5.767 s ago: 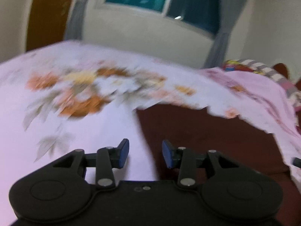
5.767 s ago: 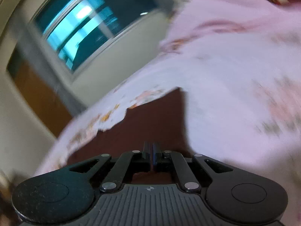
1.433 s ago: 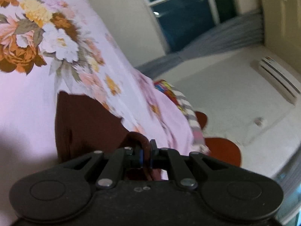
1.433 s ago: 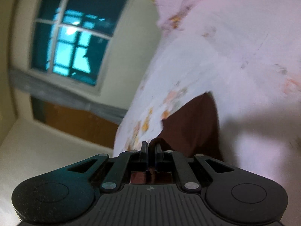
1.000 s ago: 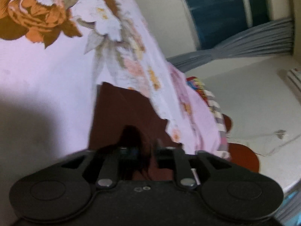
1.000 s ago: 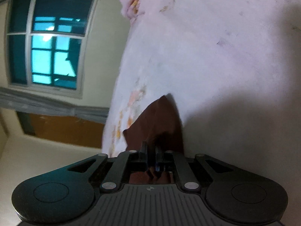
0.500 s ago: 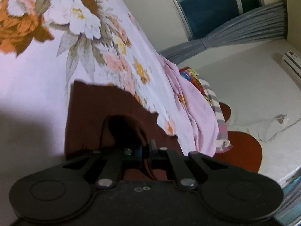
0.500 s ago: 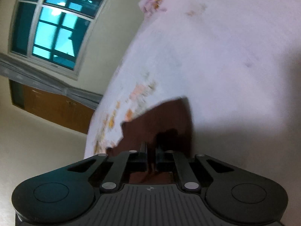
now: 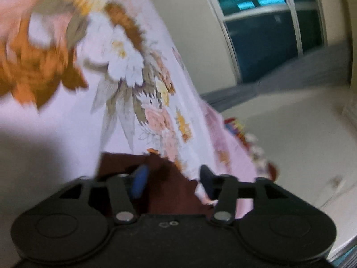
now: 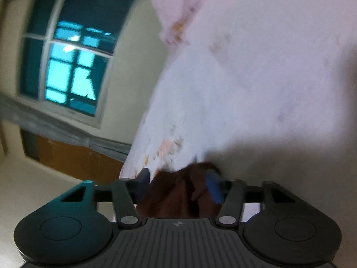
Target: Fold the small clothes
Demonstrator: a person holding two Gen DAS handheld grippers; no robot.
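A dark brown garment [image 9: 169,192] lies on the pink floral bedsheet [image 9: 67,122], just in front of my left gripper [image 9: 173,178]. The left gripper is open, its blue pads spread apart above the cloth and holding nothing. In the right wrist view the same brown garment [image 10: 178,192] sits bunched between the spread fingers of my right gripper [image 10: 178,184], which is open too. Most of the garment is hidden under both gripper bodies.
The sheet [image 10: 256,89] stretches away from both grippers. A rumpled pink blanket [image 9: 225,147] and a striped colourful cloth [image 9: 250,138] lie at the bed's far side. A window [image 10: 69,73], grey curtains and a wooden door [image 10: 73,158] are on the wall beyond.
Both grippers were shut on the brown garment half a second ago. Both have now opened and let it go. The cloth sits lower in both views, and both views are blurred.
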